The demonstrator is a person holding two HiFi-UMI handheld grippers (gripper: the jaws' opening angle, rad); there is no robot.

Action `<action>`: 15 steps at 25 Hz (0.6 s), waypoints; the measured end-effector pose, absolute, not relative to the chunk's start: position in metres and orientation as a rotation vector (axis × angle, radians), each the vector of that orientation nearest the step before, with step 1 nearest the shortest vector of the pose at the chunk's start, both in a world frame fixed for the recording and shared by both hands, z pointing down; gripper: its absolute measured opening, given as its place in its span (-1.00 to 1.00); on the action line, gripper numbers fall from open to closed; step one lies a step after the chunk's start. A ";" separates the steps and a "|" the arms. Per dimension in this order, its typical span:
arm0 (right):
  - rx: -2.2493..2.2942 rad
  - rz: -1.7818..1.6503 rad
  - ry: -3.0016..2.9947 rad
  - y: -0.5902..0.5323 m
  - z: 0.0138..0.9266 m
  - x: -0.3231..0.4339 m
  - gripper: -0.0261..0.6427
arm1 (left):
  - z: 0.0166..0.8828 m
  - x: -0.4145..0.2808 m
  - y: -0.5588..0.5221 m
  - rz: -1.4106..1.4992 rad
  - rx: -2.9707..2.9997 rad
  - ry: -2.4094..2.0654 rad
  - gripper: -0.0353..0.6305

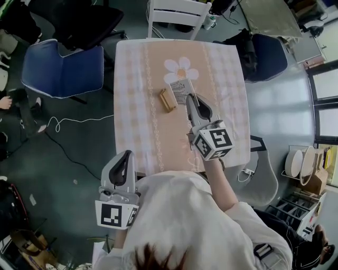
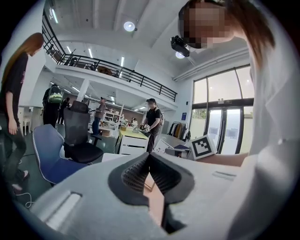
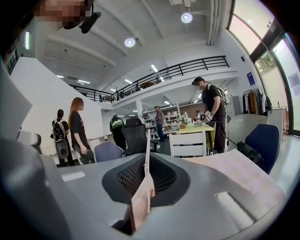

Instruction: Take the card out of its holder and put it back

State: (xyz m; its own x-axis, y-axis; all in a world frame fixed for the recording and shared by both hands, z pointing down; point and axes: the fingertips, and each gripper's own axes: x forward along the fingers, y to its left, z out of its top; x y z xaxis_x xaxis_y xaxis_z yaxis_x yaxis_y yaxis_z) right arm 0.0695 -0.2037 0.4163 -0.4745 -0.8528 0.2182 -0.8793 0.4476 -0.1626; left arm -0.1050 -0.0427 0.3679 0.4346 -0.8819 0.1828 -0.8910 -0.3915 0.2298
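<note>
The person's white shirt [image 1: 195, 221] fills the near edge, with two grippers ahead of it. The left gripper [image 1: 127, 156] hovers off the table's near left corner, its jaws pressed together on nothing. The right gripper [image 1: 189, 99] is over the middle of the one table [image 1: 132, 105] and pinches the single card [image 1: 180, 88], which stands out beyond the jaw tips. One wooden holder [image 1: 168, 100] lies on the table just left of the card, which is out of its slot. One white chair [image 1: 174, 13] stands at the far edge and one blue chair [image 1: 63, 68] to the left.
</note>
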 end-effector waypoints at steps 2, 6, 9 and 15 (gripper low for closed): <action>1.540 0.406 -2.573 -0.210 0.424 0.067 -0.87 | 0.369 -0.105 -0.044 0.060 2.394 -1.526 -0.89; 1.516 0.424 -2.553 -0.216 0.437 0.062 -0.87 | 0.369 -0.107 -0.047 0.055 2.386 -1.538 -0.89; 1.489 0.438 -2.534 -0.216 0.449 0.059 -0.87 | 0.369 -0.108 -0.046 0.062 2.380 -1.540 -0.89; 1.463 0.457 -2.497 -0.218 0.466 0.057 -0.87 | 0.372 -0.109 -0.048 0.051 2.360 -1.542 -0.89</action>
